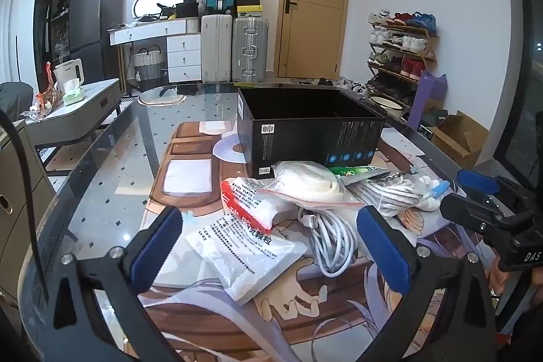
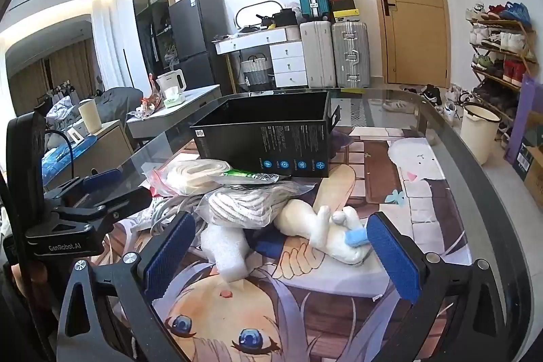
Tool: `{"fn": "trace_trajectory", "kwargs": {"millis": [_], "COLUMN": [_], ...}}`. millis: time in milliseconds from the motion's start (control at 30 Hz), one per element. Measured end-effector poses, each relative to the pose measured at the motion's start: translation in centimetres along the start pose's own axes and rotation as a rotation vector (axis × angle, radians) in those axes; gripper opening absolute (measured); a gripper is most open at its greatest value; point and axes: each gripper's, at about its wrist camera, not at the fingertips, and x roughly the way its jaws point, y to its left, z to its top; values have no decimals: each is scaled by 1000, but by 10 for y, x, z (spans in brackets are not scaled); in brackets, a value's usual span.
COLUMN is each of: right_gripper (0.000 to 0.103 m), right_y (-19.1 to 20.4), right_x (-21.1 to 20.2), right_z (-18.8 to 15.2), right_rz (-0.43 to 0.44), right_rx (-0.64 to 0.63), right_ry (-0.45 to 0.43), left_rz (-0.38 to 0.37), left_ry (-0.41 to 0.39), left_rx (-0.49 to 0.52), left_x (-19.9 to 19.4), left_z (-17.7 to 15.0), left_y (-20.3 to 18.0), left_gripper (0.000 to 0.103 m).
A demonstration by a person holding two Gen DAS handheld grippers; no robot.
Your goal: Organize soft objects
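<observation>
Several soft items sit heaped on the table (image 1: 101, 185) just in front of the black box (image 1: 305, 131), centre of both frames. Both tongs, left tongs (image 1: 271, 246) and right tongs (image 2: 281, 256), stand wide apart, gripping nothing.

Handling, as judged:
- White granule packet (image 1: 251, 253), lower centre of the left view: light, floppy, slick plastic; pinch a flat edge, not the loose fill.
- Coiled white cable (image 1: 332, 240) beside it: limp, springy, likely to uncoil; grab across the whole bundle.
- Clear zip bag of white strap (image 1: 305, 182): soft, slippery film; take the sealed top.
- Bagged striped cloth (image 2: 251, 202): compressible; squeeze mid-body.
- White plush toy (image 2: 325, 229) between the right pads: very soft, light; grip the body, not the thin limbs.
- White foam piece (image 2: 227, 253): crushable, needs gentle force.

View differences: the left view shows the granule packet and cable coil clearly, and the right tongs at right edge; the plush is only a sliver there. The right view shows plush and foam in full, the box's open top, and the left tongs at left; the packet is hidden and the cable mostly covered. The box interior floor is not visible in either.
</observation>
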Motion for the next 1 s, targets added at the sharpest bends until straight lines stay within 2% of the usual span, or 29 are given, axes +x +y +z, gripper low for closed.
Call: {"fn": "trace_trajectory", "kwargs": {"millis": [1000], "right_gripper": [103], "right_y": [5], "right_x": [1], "right_z": [-2], "right_rz": [-15], "right_rx": [-34], "right_ry": [11], "left_rz": [3], "left_ry": [-5], "left_rx": [-1], "left_x": [1], "left_z": [-3], "left_y": [2], "left_gripper": [103]}}
